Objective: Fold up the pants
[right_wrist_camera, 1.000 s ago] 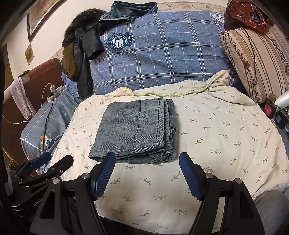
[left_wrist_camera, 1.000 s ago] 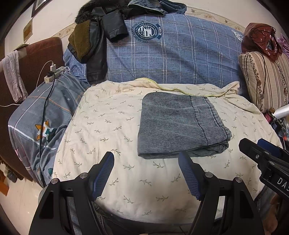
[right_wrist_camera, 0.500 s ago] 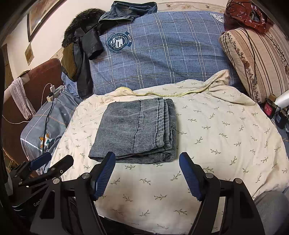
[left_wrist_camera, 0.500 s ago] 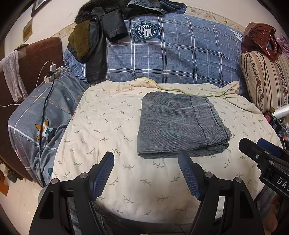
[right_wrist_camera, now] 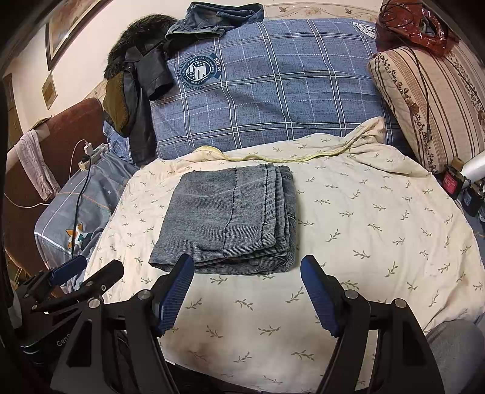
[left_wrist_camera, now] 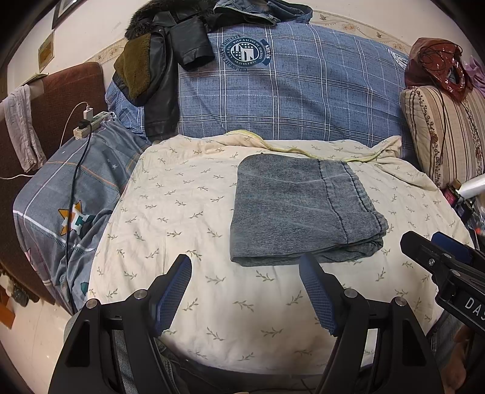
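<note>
Grey-blue denim pants [left_wrist_camera: 300, 212] [right_wrist_camera: 230, 218] lie folded into a compact rectangle on a cream leaf-print blanket [left_wrist_camera: 182, 212] [right_wrist_camera: 379, 227]. My left gripper [left_wrist_camera: 245, 266] hovers open just short of the bundle's near edge, with nothing between its blue pads. My right gripper [right_wrist_camera: 247, 266] also stands open in front of the bundle's near edge, holding nothing. In the left wrist view the right gripper [left_wrist_camera: 436, 251] shows at the right edge; in the right wrist view the left gripper [right_wrist_camera: 88, 269] shows at the lower left.
A blue plaid duvet [left_wrist_camera: 303, 97] rises behind the blanket, with a dark jacket [left_wrist_camera: 157, 69] and jeans [right_wrist_camera: 215, 18] draped over it. A striped pillow [right_wrist_camera: 430, 100] sits at right under a red bag [left_wrist_camera: 436, 66]. A power strip with cables [left_wrist_camera: 88, 121] lies at left.
</note>
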A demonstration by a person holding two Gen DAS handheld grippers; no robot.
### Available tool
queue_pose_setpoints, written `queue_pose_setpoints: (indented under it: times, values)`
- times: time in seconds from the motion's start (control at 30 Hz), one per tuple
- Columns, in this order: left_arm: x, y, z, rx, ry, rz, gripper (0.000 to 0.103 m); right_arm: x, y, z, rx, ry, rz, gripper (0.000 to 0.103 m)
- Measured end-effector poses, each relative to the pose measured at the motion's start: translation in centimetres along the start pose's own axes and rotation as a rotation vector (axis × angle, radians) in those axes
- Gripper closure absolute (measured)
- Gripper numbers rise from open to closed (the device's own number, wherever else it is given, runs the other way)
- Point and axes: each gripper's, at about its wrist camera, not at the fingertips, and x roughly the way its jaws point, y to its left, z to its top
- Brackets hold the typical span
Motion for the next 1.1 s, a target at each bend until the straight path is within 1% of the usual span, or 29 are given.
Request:
queue_pose_setpoints:
  times: [1.0, 1.1]
  values:
    - [0.34, 0.27, -0.08, 0.005, 0.004, 0.001, 0.029, -0.12, 0.40, -0.20, -0.002, -0.002, -0.008, 0.029]
    - [0.48, 0.25, -0.13, 0.020, -0.012, -0.013, 0.030, 0.04, 0.27, -0.21, 0.000, -0.002, -0.011, 0.029]
